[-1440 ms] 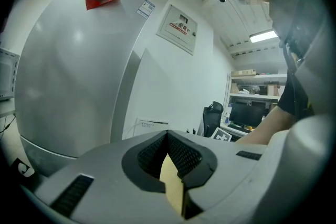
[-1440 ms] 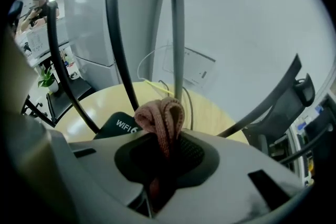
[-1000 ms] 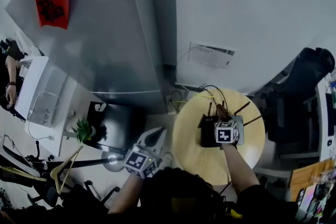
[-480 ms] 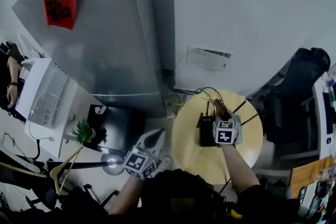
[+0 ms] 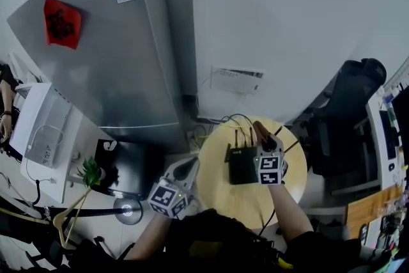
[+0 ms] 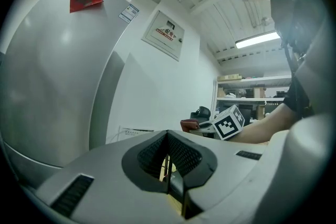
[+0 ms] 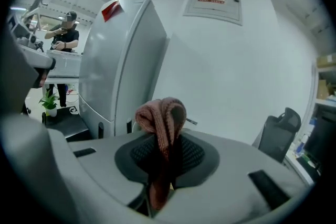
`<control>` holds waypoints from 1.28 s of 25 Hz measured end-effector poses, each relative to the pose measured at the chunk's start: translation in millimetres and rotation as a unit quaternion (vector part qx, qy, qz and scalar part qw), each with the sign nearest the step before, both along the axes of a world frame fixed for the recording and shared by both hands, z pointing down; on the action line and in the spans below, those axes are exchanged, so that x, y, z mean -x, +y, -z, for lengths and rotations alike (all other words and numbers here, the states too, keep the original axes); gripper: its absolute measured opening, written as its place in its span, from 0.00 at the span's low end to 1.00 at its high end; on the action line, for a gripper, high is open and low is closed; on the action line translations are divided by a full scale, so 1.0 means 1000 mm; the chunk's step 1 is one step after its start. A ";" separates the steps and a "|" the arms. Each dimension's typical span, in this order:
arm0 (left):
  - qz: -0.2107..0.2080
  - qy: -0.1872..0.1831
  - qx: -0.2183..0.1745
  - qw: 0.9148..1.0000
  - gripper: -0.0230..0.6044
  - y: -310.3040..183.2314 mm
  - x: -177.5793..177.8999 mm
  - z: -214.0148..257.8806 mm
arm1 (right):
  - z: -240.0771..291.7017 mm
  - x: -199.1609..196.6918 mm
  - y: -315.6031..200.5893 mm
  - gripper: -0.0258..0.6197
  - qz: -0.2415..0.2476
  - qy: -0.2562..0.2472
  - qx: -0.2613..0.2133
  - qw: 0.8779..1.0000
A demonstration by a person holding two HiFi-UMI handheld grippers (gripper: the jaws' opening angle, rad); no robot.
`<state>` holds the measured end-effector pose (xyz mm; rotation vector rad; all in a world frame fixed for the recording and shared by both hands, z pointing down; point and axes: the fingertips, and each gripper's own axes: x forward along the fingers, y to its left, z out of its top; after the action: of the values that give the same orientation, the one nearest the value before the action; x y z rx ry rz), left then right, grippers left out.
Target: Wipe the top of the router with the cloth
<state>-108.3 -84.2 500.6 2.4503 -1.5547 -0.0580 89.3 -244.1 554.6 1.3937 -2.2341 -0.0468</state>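
- Here, a grey fridge [image 5: 108,54] fills the head view's upper left.
- A round table [image 5: 236,200] at lower centre carries the black router [image 5: 240,165].
- The right gripper [image 7: 164,165], at the router's right edge, clamps a pink cloth [image 7: 163,115].
- The left gripper [image 6: 170,170], left of the table, has its jaws nearly together and empty.

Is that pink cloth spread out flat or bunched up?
Bunched up: the cloth is folded into a wad, pinched in the right gripper, jaws shut.

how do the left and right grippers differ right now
The right gripper is shut on the pink cloth; the left gripper is shut with nothing between its jaws. The right gripper is over the round table, by the black router; the left gripper hangs off the table's left side. Both carry a marker cube.
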 end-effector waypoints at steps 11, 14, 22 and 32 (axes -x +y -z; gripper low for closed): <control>0.006 -0.012 0.020 1.000 0.04 -0.015 0.004 -0.006 | -0.138 -0.044 -0.006 0.14 -0.042 0.015 0.263 0.964; 0.019 -0.012 0.031 0.999 0.04 -0.015 0.011 -0.012 | -0.154 -0.042 -0.018 0.14 -0.056 0.021 0.284 0.957; 0.043 -0.024 0.050 0.998 0.04 -0.011 0.029 -0.026 | -0.201 -0.043 -0.021 0.14 -0.104 0.007 0.356 0.929; 0.020 -0.031 0.052 0.998 0.04 -0.019 0.027 -0.028 | -0.198 -0.032 -0.017 0.14 -0.073 -0.005 0.312 0.947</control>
<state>-135.8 -102.9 528.1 2.3624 -1.5901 0.0891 121.5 -261.1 752.1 1.1838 -1.8925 0.6619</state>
